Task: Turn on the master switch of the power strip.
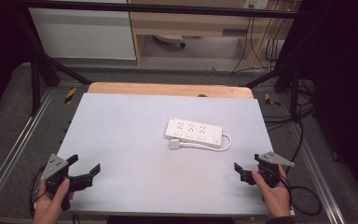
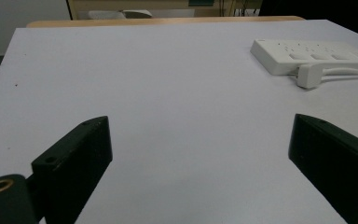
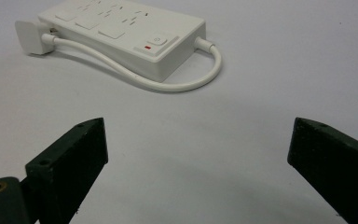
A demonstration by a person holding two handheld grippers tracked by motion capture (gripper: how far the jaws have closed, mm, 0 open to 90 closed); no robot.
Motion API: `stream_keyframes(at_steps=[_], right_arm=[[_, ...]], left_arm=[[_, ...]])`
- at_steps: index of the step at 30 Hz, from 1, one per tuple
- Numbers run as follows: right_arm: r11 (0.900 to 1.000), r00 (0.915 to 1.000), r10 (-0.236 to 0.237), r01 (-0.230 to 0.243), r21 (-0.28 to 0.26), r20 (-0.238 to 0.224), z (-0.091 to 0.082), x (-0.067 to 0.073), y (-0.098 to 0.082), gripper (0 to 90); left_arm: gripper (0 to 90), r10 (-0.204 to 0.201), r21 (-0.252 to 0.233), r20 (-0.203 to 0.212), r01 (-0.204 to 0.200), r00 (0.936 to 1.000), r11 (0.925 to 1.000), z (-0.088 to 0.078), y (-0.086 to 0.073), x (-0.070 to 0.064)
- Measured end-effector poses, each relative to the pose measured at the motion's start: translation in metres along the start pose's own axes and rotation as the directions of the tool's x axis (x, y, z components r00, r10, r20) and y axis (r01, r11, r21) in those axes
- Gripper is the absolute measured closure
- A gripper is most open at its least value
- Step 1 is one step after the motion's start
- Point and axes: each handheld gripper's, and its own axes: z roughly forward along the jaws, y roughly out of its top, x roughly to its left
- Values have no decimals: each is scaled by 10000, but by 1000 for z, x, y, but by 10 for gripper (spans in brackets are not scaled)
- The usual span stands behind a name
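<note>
**Power strip untouched, both grippers waiting**

The white power strip [image 1: 194, 132] lies right of centre on the bench [image 1: 121, 140], its plug [image 1: 175, 145] loose beside it. Left gripper [image 1: 85, 167] at lower left and right gripper [image 1: 246, 171] at lower right are both spread wide, holding nothing. By my judgement, all the work remains.

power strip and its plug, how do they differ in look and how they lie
The power strip is a long flat block with rows of sockets and a switch; the plug is a small plain block without any. The strip lies farther up the table; the plug lies beside its near long side, on the table. Both are white, joined by one looped cable.
</note>
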Motion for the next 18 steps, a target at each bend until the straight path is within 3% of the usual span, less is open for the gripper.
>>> stream_keyframes(at_steps=[18], right_arm=[[9945,9985,542,-543,-898,-30,-13,0,8,34]], left_arm=[[60,9,-25,128,-9,9999,10000,0,0,-1]])
